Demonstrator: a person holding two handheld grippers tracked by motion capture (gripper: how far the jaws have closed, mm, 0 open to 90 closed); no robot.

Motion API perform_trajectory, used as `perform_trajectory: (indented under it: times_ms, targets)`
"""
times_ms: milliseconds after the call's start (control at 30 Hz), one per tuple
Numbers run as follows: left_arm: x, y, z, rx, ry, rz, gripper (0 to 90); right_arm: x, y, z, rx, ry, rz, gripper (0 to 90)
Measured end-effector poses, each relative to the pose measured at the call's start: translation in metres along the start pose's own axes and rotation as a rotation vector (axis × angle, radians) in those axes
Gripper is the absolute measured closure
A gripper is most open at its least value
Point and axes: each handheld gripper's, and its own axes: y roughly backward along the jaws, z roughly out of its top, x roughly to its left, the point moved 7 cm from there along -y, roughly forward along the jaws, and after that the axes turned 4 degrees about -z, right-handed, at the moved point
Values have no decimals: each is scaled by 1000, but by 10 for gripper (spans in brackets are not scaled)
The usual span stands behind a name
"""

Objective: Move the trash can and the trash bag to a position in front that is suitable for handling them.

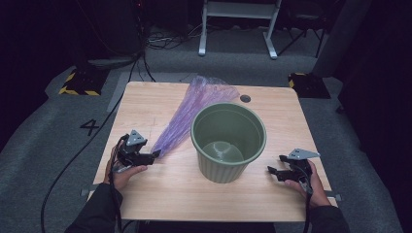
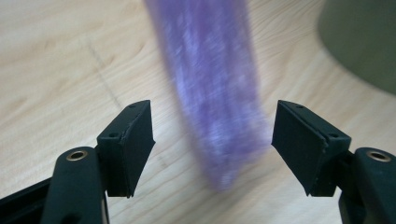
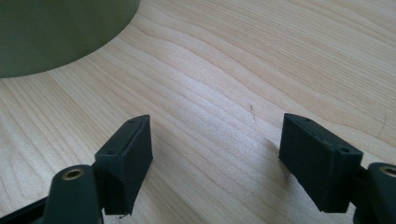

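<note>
Both your grippers' jaws stand apart: the left gripper (image 2: 212,140) merely straddles the purple plastic bag (image 1: 187,116), the right gripper (image 3: 217,158) holds nothing; reaching blindly could knock the green pot (image 1: 228,141).

Dim, dark-edged high view with lit table (image 1: 160,189); purple bag (image 2: 210,93) motion-blurred between sharp tongs (image 2: 212,144).

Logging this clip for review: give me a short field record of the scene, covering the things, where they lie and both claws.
surface: wooden table
pot: green pot, upright at mid-table, looks empty
bag: purple bag, lying flat left of the pot, stretched toward the far edge
left claw: left claw open, bag's near end between the jaws, pads not pressing it
right claw: right claw open, nothing between the jaws, right of the pot
</note>
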Motion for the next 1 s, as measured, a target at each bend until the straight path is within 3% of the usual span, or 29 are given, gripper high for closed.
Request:
perform_trajectory:
  times_ms: [33, 133, 167, 200, 300, 500, 567, 767, 867, 900, 933, 1000]
  targets:
    - [3, -5, 1, -14, 8, -41, 289, 0, 0, 0, 0, 1, 1, 256]
    - [3, -10, 1, -4, -9, -30, 382, 0, 0, 0, -1, 2, 4, 256]
    - [1, -13, 1, 10, -18, -33, 382, 0, 0, 0, -1, 3, 4, 256]
    - [-2, -20, -2, 60, -49, -29, 496, 0, 0, 0, -1, 3, 4, 256]
    - [-5, -25, -4, 92, -61, -34, 579, 0, 0, 0, -1, 4, 4, 256]
    - [-19, -29, -6, 112, -41, -128, 630, 0, 0, 0, -1, 4, 3, 256]
    - [-23, -29, -6, 106, -46, -135, 630, 0, 0, 0, -1, 4, 4, 256]
    - [-54, -38, -11, 113, -99, -119, 614, 1, 0, 0, -1, 4, 3, 257]
    - [-75, -41, -11, 106, -128, -134, 587, 1, 0, 0, -1, 4, 3, 256]
    - [-89, -44, -11, 105, -159, -131, 558, 1, 0, 0, -1, 4, 4, 257]
    - [-89, -44, -11, 105, -159, -131, 538, 1, 0, 0, -1, 4, 4, 257]
    - [-110, -48, -12, 107, -190, -163, 486, 1, 0, 0, -1, 4, 3, 256]
